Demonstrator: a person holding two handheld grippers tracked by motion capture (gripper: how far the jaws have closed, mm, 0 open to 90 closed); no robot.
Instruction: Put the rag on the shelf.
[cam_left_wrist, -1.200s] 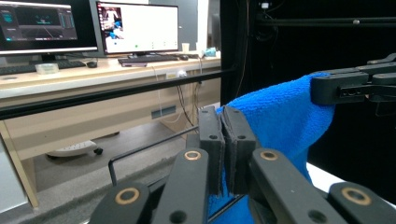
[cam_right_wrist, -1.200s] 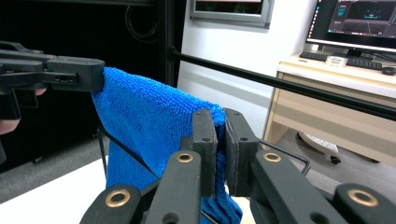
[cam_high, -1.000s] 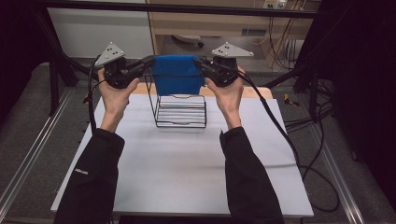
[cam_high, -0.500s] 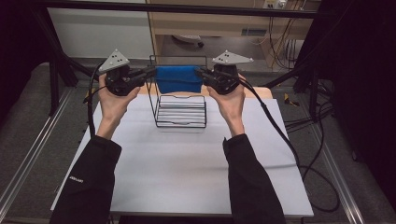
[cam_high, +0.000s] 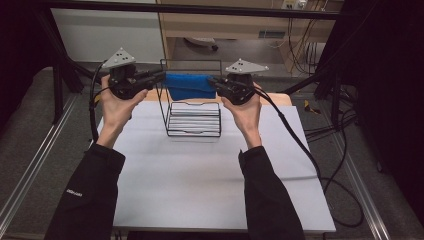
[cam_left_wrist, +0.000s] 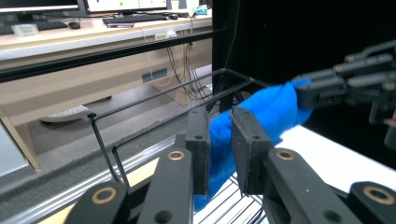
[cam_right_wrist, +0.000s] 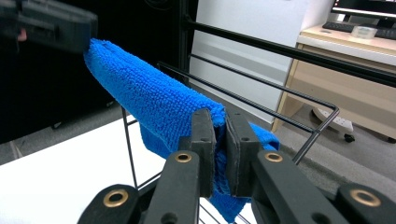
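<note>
Stretching fuzzy and bright, the blue cloth (cam_high: 189, 86) hangs over the wire rack (cam_high: 194, 120) at twelve o'clock on the table (cam_high: 210, 185), its right end clamped by the right gripper (cam_high: 216, 84), while the left gripper (cam_high: 159, 76), jaws just opening, loosely straddles its left end.

No text can be read with any certainty. The person's left sleeve (cam_high: 85, 200) carries a small white print near the upper arm in the high view, too small and blurred to make out. In the left gripper view a monitor (cam_left_wrist: 126, 4) on the far desk shows a bright screen with tiny marks, none of them legible. A keyboard (cam_right_wrist: 390, 30) stands on the far desk in the right gripper view; its key legends are unreadable.
</note>
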